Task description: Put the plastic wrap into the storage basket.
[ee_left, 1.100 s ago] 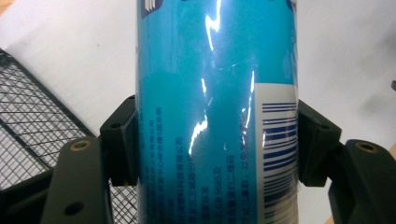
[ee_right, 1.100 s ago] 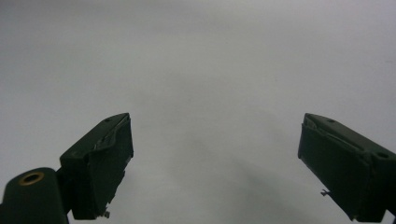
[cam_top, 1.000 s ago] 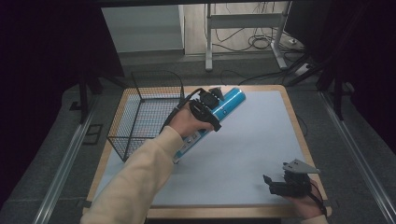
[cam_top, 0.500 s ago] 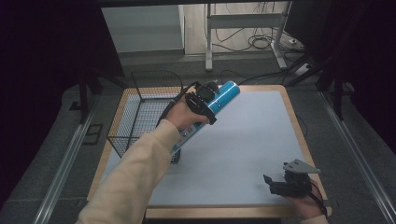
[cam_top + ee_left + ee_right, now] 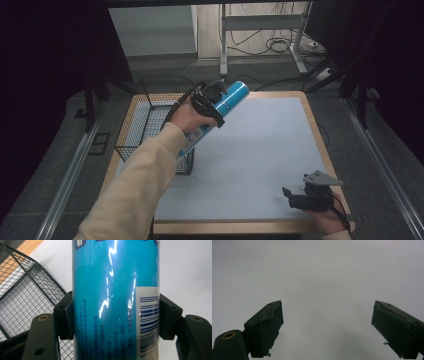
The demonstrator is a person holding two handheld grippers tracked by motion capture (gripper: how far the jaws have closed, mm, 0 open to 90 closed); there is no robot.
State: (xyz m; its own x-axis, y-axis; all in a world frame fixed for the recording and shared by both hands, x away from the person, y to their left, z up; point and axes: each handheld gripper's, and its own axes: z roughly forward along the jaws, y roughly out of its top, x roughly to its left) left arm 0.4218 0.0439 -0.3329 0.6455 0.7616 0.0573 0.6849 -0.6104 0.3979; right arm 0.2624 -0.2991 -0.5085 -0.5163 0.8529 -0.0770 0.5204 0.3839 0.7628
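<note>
Your left claw is clamped on the blue can, 1 pad on each side of its body; in the left gripper view the pads press flat against the can beside the barcode. You hold the can tilted, top end away from you, above the tabletop, over the near right corner of the black wire basket. Your right claw sits at the near right edge, jaws wide apart, nothing between them.
</note>
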